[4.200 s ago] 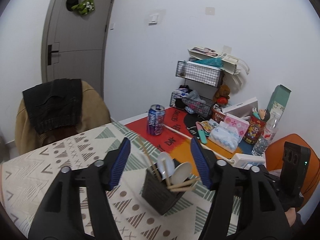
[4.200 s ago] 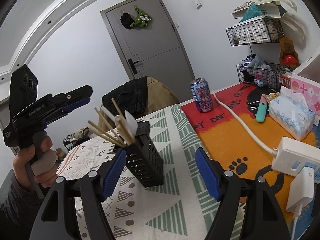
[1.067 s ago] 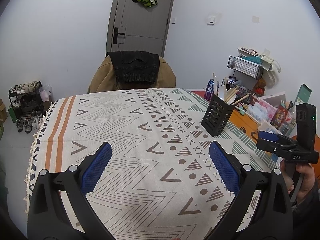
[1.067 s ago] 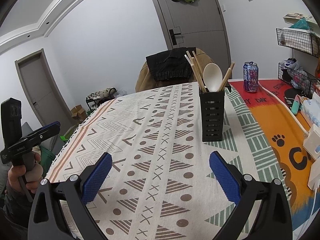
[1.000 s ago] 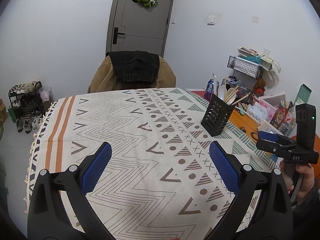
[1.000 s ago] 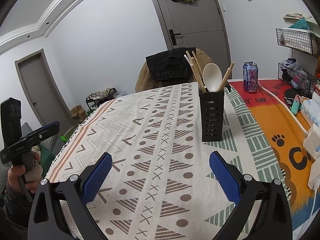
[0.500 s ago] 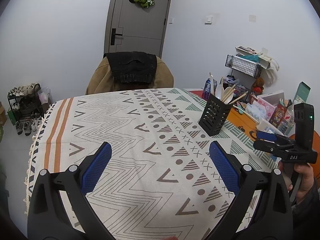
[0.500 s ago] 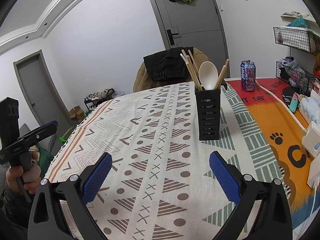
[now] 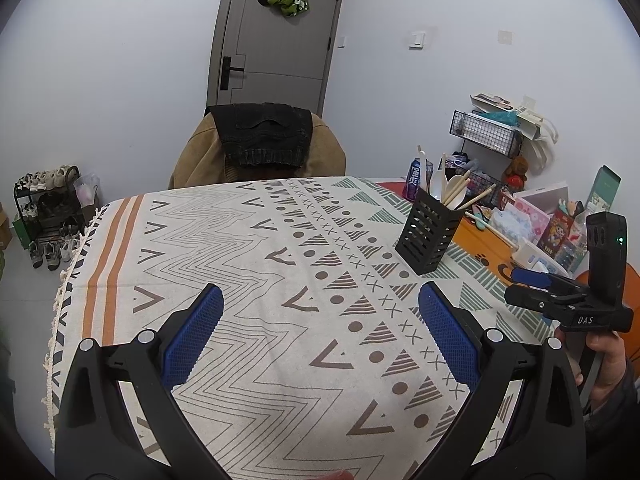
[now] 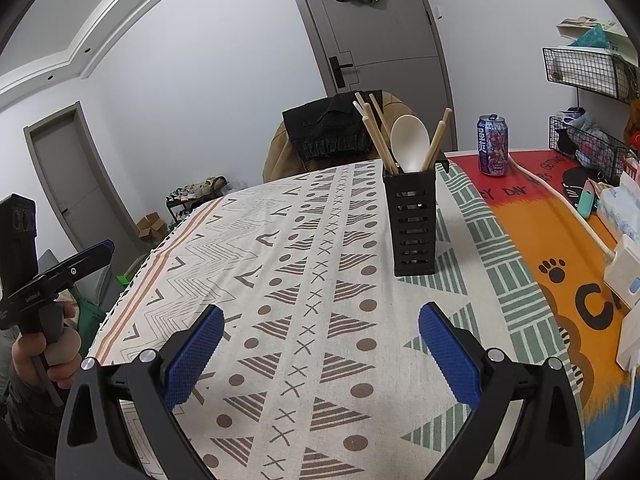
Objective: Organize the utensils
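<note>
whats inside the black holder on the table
The black holder holds a white spoon and several wooden chopsticks, all standing up. Their lower ends are hidden behind its slotted walls.

Even, diffuse indoor light, bright in both views; shadows faint, no glare. Focus sharp throughout. Strong fisheye distortion bends the door (image 10: 384,20) and ceiling lines; black vignette at all corners.

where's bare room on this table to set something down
The patterned cloth lies bare from the black utensil holder across to the orange-striped edge, and under both open grippers. It is crowded right of the holder: soda can, white cord, tissue pack.
</note>
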A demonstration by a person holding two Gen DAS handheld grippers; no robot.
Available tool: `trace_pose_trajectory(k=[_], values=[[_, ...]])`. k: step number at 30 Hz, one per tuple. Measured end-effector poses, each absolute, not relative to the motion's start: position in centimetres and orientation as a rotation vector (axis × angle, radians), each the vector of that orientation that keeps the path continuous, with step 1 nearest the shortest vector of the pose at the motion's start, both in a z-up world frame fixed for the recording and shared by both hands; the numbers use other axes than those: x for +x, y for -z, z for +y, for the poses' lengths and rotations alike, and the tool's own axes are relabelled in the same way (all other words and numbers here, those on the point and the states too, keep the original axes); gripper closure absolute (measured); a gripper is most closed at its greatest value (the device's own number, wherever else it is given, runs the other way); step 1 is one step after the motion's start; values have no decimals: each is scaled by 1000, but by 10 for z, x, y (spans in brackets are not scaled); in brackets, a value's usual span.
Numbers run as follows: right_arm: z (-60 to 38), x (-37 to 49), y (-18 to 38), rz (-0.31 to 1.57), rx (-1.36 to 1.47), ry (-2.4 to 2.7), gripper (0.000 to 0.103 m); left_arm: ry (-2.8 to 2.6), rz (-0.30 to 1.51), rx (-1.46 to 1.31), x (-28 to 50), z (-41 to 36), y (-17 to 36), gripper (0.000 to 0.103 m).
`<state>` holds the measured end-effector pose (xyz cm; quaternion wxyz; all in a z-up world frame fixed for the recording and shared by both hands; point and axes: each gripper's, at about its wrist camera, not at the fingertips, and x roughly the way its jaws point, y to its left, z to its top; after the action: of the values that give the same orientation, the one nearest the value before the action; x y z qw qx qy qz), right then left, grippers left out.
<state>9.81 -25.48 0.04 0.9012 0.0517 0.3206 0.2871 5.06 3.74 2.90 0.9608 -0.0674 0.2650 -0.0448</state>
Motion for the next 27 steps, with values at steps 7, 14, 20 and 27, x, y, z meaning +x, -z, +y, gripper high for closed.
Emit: trace_pose_trajectory(k=[7,14,20,27], values=[[-257,99,0,664,104,-589,7,97,543,-140,57,33,-27,6],[-259,99,2,666,99,-577,7,102,547,-143,59,31,-24,6],[-260,98,2,664,95,-571,7,97,544,-147,58,30,-23,6],[-259,97,1,665,92,-569,7,106,536,-138,56,28,-24,6]])
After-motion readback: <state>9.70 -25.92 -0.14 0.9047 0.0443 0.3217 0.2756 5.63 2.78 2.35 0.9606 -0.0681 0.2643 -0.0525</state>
